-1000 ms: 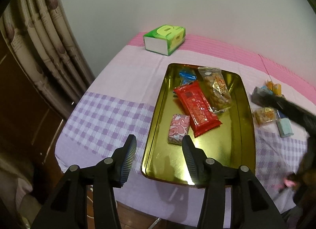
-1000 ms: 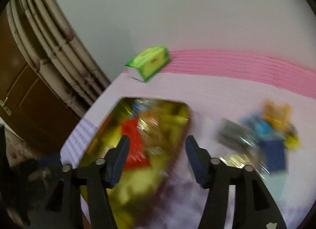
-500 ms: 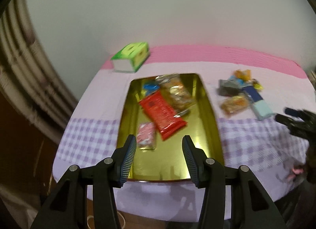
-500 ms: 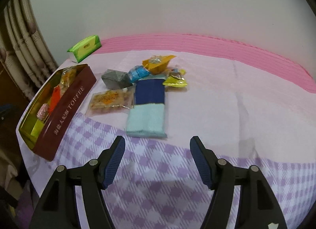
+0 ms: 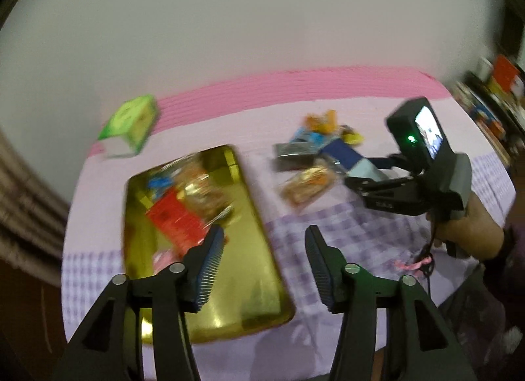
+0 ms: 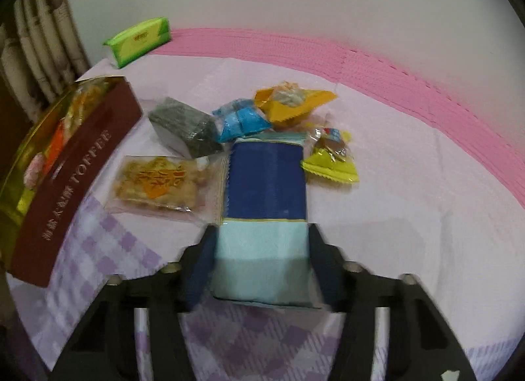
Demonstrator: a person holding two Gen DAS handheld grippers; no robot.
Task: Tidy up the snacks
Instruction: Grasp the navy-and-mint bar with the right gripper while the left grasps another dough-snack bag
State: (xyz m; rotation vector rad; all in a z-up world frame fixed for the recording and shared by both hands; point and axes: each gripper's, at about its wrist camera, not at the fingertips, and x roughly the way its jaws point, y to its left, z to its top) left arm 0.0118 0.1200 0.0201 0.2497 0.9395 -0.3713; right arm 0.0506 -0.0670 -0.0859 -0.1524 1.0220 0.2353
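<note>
Blue packet (image 6: 264,210) between right jaws; cracker pack (image 6: 157,182), yellow candy (image 6: 331,166) flanking

Snack packets (image 6: 183,128) and tin (image 6: 75,177) crowd the left.

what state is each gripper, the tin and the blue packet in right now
left gripper: open, empty, above the tin's edge
right gripper: fingers either side of the blue packet, grip unclear
blue packet: flat on the cloth
toffee tin: lidless, snacks inside
green tissue box: closed
</note>
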